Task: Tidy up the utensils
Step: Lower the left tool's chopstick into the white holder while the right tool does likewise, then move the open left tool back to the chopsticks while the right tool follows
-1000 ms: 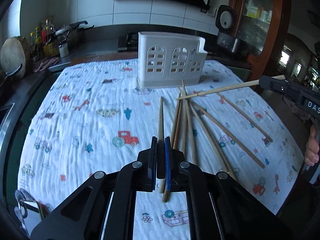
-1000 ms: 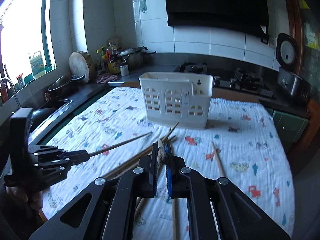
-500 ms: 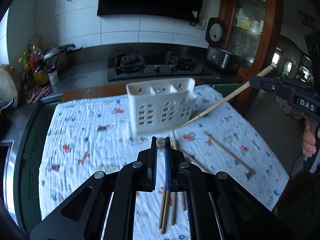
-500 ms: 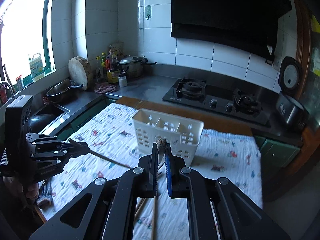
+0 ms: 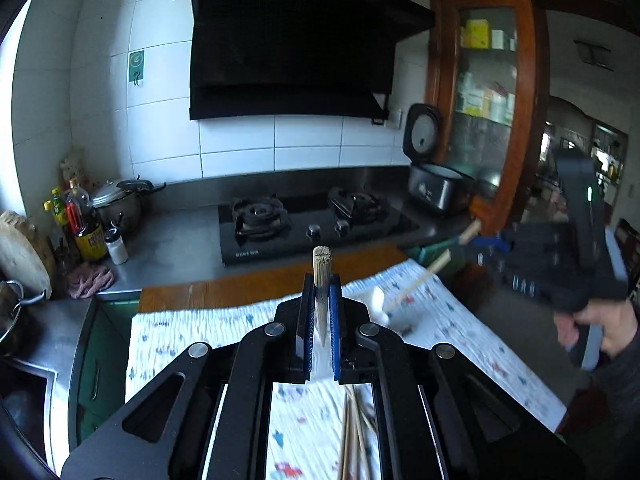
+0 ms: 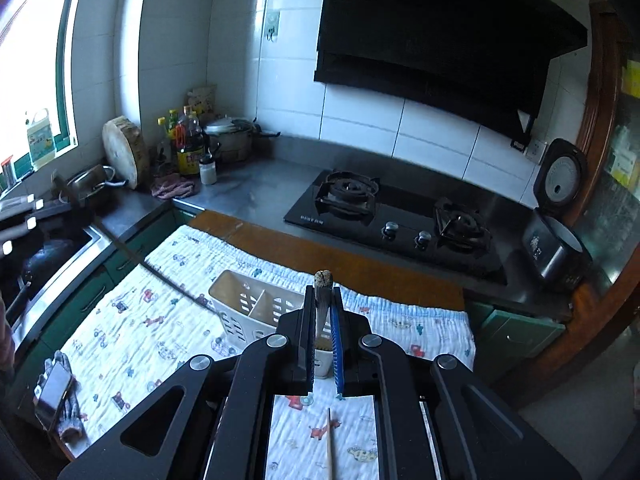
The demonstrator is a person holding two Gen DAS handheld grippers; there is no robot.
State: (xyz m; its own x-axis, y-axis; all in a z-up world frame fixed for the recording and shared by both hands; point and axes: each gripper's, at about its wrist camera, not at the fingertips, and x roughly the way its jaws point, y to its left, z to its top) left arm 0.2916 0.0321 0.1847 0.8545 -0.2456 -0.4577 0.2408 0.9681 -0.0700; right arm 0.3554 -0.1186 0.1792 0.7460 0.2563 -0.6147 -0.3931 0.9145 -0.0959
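Note:
My left gripper (image 5: 321,294) is shut on a wooden chopstick (image 5: 321,260) whose blunt end sticks up between the blue pads. My right gripper (image 6: 322,300) is shut on another chopstick (image 6: 322,280). The white slotted holder (image 6: 248,308) stands on the patterned cloth (image 6: 132,332), just below and ahead of the right gripper. In the left wrist view only a corner of the holder (image 5: 376,304) shows, with the right gripper's chopstick (image 5: 416,284) slanting down to it. The left gripper's chopstick (image 6: 160,272) slants toward the holder's left side. Loose chopsticks (image 5: 352,432) lie on the cloth.
A gas hob (image 6: 392,216), a rice cooker (image 6: 556,248), bottles (image 6: 188,148) and a pot (image 6: 230,136) line the counter behind the table. A sink (image 6: 48,248) lies left. A phone (image 6: 52,392) rests on a grey rag at the cloth's front-left corner.
Both grippers have risen well above the cloth with their chopsticks held. The holder has dropped low in both views and both chopsticks now slant down toward it.

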